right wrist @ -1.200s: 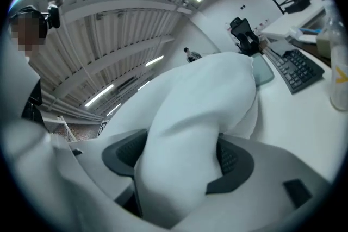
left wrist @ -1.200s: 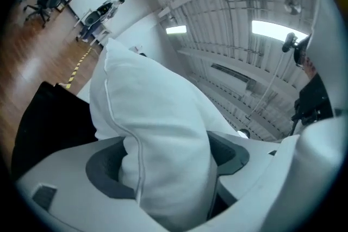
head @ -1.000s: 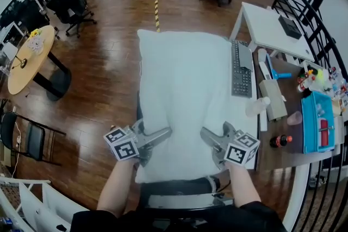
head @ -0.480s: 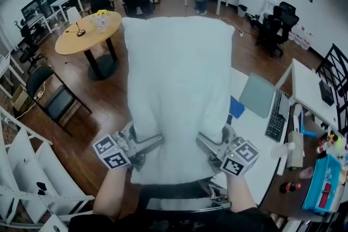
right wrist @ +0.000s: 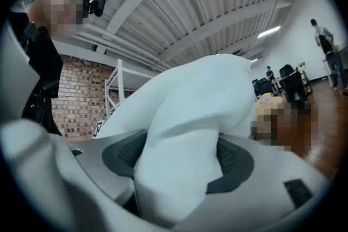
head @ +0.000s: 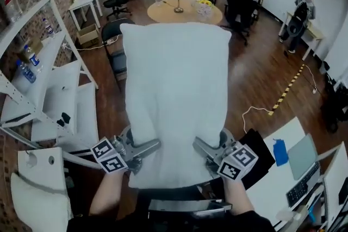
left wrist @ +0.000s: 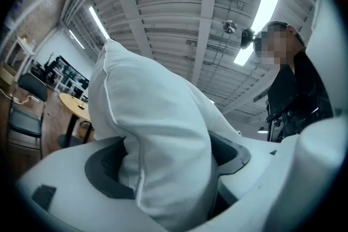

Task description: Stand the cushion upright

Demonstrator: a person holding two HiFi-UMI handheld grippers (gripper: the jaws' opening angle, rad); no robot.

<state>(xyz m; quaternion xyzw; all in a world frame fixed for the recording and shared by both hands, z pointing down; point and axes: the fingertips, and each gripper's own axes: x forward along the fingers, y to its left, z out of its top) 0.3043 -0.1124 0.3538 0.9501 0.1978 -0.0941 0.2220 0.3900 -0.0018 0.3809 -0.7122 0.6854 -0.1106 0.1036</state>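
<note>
A large white cushion (head: 174,100) hangs in the air in front of me, its long side stretching away from me, in the head view. My left gripper (head: 149,145) is shut on its near left corner and my right gripper (head: 202,146) is shut on its near right corner. In the left gripper view the cushion's piped edge (left wrist: 157,133) is bunched between the dark pads (left wrist: 103,168). The right gripper view shows the cushion's fabric (right wrist: 190,127) squeezed between both pads (right wrist: 231,163) in the same way. The cushion hides the floor beneath it.
White metal shelving (head: 38,89) stands at the left. Beyond the cushion are a black chair (head: 117,46) and a round wooden table (head: 182,11). A white desk (head: 283,171) lies at the lower right. Striped tape (head: 288,87) crosses the wooden floor. People stand at the far back.
The whole scene has swung round: the desk with the keyboard slid off to the lower right, and the shelving came in at the left. The cushion stays held at both near corners.
</note>
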